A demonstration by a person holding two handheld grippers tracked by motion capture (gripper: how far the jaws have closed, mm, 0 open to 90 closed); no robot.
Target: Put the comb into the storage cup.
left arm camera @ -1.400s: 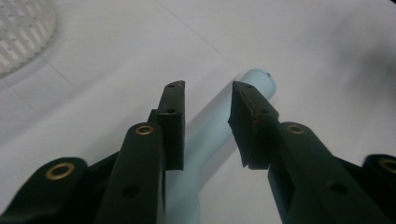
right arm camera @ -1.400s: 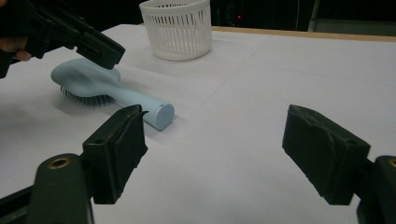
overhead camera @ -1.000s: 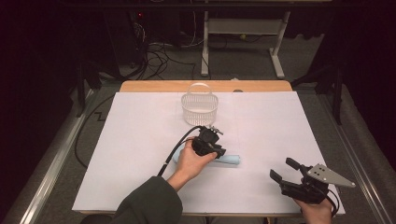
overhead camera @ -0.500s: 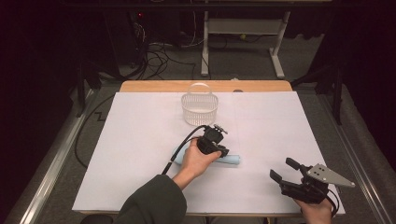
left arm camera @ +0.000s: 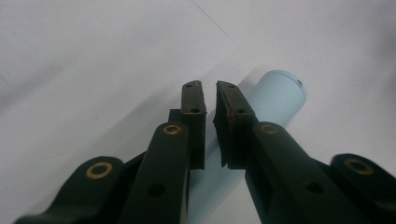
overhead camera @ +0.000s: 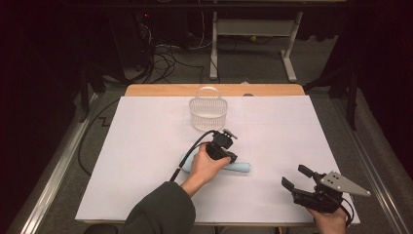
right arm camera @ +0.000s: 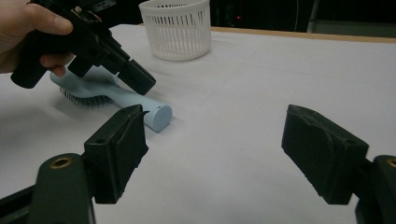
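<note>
From the high view, the step in hand is the pick-up of the light blue hairbrush [overhead camera: 242, 167], which lies flat on the white tabletop [overhead camera: 136, 146], in front of the white basket [overhead camera: 208, 114] and well apart from it. The left hand [overhead camera: 204, 168] reaches forward and tips the left tool [overhead camera: 233, 157] down onto the handle. The right tool [overhead camera: 294, 178] waits near the front right edge.

In the left gripper view, the left tool [left arm camera: 210, 88] has just been closing and is pinched almost together. The handle [left arm camera: 280, 95] lies under the tips, not between the pads. I judge the next move calls for opening again and straddling the handle.

In the right gripper view, the right tool [right arm camera: 217, 116] gapes wide and holds nothing, held level, facing the brush.
</note>
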